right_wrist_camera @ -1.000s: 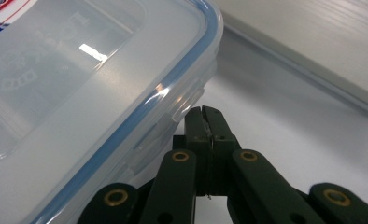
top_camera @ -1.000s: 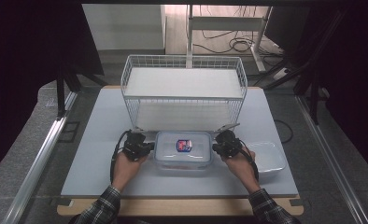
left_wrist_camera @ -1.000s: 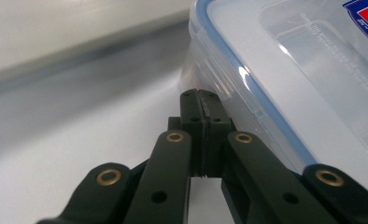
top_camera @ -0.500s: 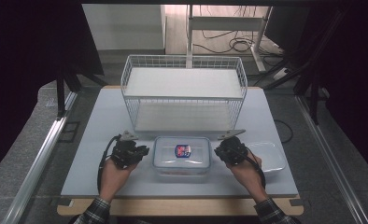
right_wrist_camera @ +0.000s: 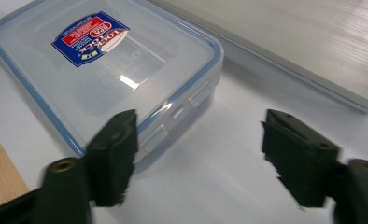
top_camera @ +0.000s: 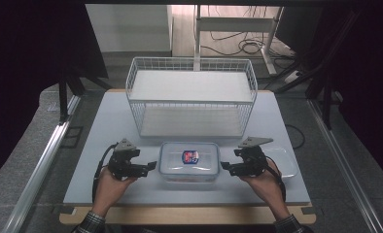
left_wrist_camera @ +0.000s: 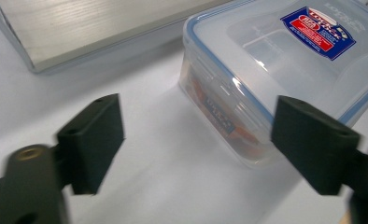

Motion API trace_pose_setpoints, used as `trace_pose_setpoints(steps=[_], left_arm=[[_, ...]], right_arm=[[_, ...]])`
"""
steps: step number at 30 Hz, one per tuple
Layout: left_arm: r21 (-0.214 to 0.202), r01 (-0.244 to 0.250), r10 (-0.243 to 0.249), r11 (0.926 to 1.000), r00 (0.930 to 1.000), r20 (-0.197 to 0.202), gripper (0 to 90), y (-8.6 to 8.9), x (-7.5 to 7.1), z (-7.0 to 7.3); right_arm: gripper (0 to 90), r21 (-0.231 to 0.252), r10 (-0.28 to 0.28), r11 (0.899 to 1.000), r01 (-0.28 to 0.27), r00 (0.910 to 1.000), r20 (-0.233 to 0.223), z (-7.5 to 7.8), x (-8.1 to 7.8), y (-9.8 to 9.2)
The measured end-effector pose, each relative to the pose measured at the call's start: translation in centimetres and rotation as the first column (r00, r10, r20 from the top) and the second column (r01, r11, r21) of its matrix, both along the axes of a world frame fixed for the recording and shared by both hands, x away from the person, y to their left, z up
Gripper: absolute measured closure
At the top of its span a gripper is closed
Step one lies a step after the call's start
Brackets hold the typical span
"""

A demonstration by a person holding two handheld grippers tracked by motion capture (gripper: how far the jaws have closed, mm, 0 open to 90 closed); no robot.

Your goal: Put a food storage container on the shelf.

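A clear lidded food container (top_camera: 189, 161) with a blue seal and a red-blue label lies on the white table top, in front of the wire rack. My left gripper (top_camera: 150, 167) sits just off its left end and my right gripper (top_camera: 224, 167) just off its right end. Each points inward at the box. In the left gripper view the jaws (left_wrist_camera: 201, 140) have just been opening and stand wide, with the container (left_wrist_camera: 285, 60) ahead of them and untouched. The right gripper (right_wrist_camera: 205, 154) has also just been opening, with the container (right_wrist_camera: 98, 65) ahead on its left and nothing pressed.
A white wire rack (top_camera: 192, 97) with a pale shelf stands behind the container; its metal base edge (left_wrist_camera: 79, 28) (right_wrist_camera: 303, 42) shows close by. A clear shallow tray (top_camera: 287, 164) lies to the right of my right hand. The table's wooden front edge (top_camera: 189, 213) is near.
Both grippers let go of the container's ends, opened wide and drew outward and back toward the person. The container now rests on the table slightly nearer the front.
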State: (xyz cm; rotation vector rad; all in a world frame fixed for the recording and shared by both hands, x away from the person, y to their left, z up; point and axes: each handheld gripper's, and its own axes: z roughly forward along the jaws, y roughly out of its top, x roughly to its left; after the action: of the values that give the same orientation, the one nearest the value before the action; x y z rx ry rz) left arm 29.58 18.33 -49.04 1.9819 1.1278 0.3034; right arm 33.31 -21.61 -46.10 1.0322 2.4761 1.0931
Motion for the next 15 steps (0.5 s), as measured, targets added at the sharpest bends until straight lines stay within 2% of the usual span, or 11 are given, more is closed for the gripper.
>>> trace_pose_setpoints(steps=[4, 7, 10, 15], left_arm=[[-0.02, 0.015, -0.014, 0.9997, 0.9998, 0.014, 8.8, -0.16, 0.09, -0.15], [-0.029, 0.037, -0.036, 0.9989, 0.9979, 0.054, 9.5, -0.29, 0.12, -0.19], [-0.038, 0.051, -0.048, 0.998, 0.996, 0.076, 9.4, -0.43, 0.17, -0.08], [-0.02, 0.068, -0.066, 0.9975, 0.9956, 0.066, 8.9, -0.91, 0.48, 0.05]], right_arm=[[14.9, 0.03, 0.007, 1.0, -0.006, 1.0, -0.004, -0.18, 0.24, -0.01], [10.3, 0.055, 0.02, 0.998, -0.019, 0.9998, -0.009, -0.17, 0.28, 0.09], [7.5, 0.069, 0.032, 0.997, -0.031, 0.9995, -0.005, -0.14, 0.31, 0.28], [5.0, 0.077, 0.04, 0.996, -0.04, 0.9992, 0.001, -0.18, 0.34, 0.52]])
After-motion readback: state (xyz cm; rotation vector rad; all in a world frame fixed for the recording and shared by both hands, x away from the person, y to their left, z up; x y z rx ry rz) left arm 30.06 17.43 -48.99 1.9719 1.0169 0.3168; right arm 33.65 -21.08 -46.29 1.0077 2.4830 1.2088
